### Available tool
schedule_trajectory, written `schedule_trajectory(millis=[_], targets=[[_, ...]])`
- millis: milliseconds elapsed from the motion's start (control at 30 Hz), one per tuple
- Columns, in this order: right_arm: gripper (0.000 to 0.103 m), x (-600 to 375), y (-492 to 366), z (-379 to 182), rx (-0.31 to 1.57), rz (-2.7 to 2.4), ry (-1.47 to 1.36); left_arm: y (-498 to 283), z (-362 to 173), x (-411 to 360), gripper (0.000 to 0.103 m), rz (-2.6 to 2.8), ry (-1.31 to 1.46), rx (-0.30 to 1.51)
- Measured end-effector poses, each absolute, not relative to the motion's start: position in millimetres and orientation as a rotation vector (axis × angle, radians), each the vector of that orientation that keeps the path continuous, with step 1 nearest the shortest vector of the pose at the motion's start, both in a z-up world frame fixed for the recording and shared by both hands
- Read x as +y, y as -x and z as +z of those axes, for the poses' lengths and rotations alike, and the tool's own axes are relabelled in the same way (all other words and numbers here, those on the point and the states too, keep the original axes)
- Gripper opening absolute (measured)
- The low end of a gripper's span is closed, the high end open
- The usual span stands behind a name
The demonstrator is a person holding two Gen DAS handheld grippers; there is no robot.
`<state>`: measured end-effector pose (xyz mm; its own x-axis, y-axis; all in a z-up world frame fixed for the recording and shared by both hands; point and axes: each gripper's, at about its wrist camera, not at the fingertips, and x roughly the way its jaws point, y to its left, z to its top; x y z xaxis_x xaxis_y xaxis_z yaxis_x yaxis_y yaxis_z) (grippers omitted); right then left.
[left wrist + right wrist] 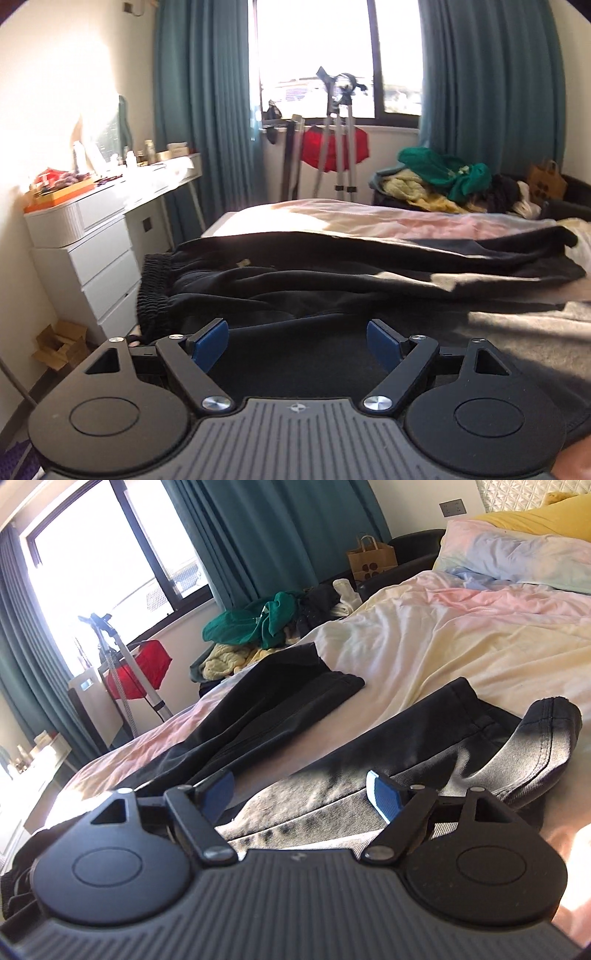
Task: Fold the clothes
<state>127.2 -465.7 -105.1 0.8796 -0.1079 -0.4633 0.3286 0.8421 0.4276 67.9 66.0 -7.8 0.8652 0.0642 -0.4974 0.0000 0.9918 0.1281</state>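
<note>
Black jogging trousers with a ribbed elastic waistband (pixel 332 266) lie spread flat across the bed's pale pink-and-cream sheet (pixel 443 635), legs apart. The left gripper (pixel 297 341) and right gripper (pixel 299 794) hover above the fabric, jaws wide, holding nothing.

Tripod (pixel 338 147), paper bag (pixel 371 559) (brown), curtains (pixel 201 110)

Left wrist view: low, close over the bed (pixel 332 218), facing the window (pixel 314 55).
Right wrist view: low, tilted, close over the bed (pixel 443 635), facing the pillow (pixel 517 554).
Shared: black trousers (pixel 332 266) (pixel 280 701), tripod (pixel 340 140) (pixel 114 657).
</note>
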Motion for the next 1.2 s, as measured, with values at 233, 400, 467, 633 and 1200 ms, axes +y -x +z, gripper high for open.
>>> schedule_trajectory(millis=[233, 400, 467, 633, 1200], targets=[[0.082, -462, -134, -102, 0.452, -0.262, -0.507, -143, -38, -57, 0.077, -0.201, -0.257, 0.596], [0.082, -474, -142, -108, 0.428, -0.32, -0.482, -212, -60, -144, 0.074, -0.279, -0.299, 0.585], [0.082, -481, -145, -114, 0.415, -0.362, -0.479, -236, -69, -180, 0.074, -0.315, -0.339, 0.575], [0.082, -508, -146, -142, 0.381, -0.492, -0.597, -294, -96, -268, 0.065, -0.409, -0.43, 0.556], [0.082, -552, -130, -164, 0.319, -0.588, -0.793, -349, -181, -477, 0.05, -0.566, -0.719, 0.457]])
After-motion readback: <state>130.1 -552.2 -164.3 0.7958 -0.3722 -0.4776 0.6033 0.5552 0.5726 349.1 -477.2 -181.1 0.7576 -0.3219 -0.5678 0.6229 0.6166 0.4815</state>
